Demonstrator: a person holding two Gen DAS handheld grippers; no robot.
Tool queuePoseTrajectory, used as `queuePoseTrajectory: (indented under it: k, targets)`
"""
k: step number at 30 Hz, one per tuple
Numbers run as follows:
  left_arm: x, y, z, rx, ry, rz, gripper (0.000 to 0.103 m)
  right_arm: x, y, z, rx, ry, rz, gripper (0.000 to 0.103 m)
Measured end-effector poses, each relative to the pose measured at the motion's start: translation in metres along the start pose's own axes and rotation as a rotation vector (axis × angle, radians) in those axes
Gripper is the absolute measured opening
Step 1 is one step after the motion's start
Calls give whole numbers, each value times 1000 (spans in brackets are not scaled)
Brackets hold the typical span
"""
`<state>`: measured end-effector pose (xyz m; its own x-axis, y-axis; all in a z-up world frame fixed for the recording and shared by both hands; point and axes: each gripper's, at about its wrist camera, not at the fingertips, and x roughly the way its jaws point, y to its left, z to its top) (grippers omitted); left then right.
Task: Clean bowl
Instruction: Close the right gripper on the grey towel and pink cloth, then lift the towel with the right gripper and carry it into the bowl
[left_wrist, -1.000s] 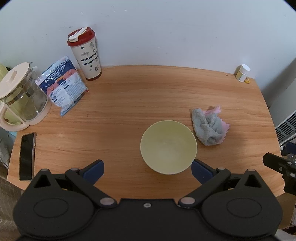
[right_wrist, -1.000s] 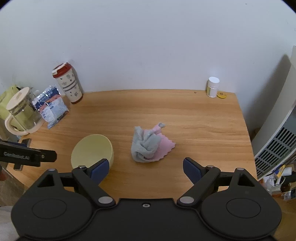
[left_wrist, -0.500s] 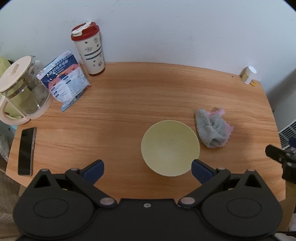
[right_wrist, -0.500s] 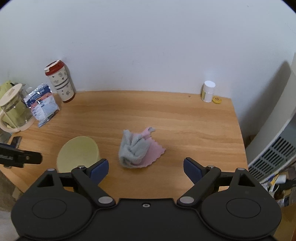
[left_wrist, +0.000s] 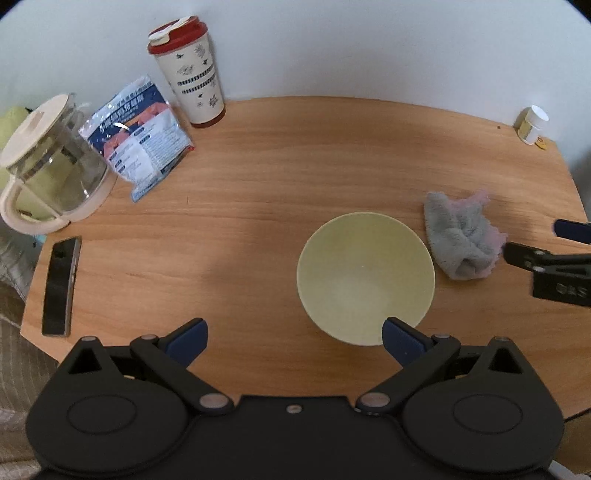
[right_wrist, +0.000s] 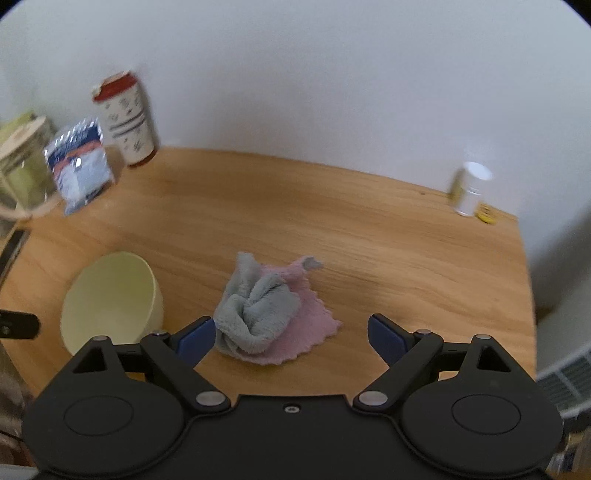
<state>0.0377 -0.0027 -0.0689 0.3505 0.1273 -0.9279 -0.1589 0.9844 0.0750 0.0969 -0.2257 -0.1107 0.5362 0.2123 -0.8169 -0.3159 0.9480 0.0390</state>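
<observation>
Left wrist view: your left gripper (left_wrist: 294, 341) hangs with fingers spread and empty above the pale bowl (left_wrist: 365, 280), upright on the tabletop (left_wrist: 258, 206). Your right gripper (right_wrist: 290, 336), also spread wide and empty, hovers over the crumpled cloth (right_wrist: 266, 312) just beside it. Whether wiping is ahead or finished cannot be judged; the bowl's inside looks bare.

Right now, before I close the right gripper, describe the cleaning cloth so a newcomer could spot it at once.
Start at the wooden table against the white wall. Near its front edge sits a pale yellow bowl; the cloth lies just right of it, apart from it. It is the only soft, crumpled thing there: grey fleece bunched on a pink scalloped layer.
</observation>
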Motion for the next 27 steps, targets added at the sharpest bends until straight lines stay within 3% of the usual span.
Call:
queuePoseTrajectory:
  k: [5, 7, 11, 15, 27]
  targets:
    - [9, 11, -9, -48, -4, -2, 103, 32, 3, 4, 32, 63, 72, 88]
    - [15, 13, -10, -56, -3, -7, 103, 43, 8, 3, 17, 96, 105, 76]
    - [22, 17, -9, -40, -14, -7, 103, 53, 24, -2, -68, 84, 79, 76]
    - [26, 23, -5, -13, -23, -39, 103, 57, 33, 1, -67, 92, 81, 75]
    - [43, 31, 10, 70, -26, -130, 103, 69, 39, 6, -11, 157, 109, 45]
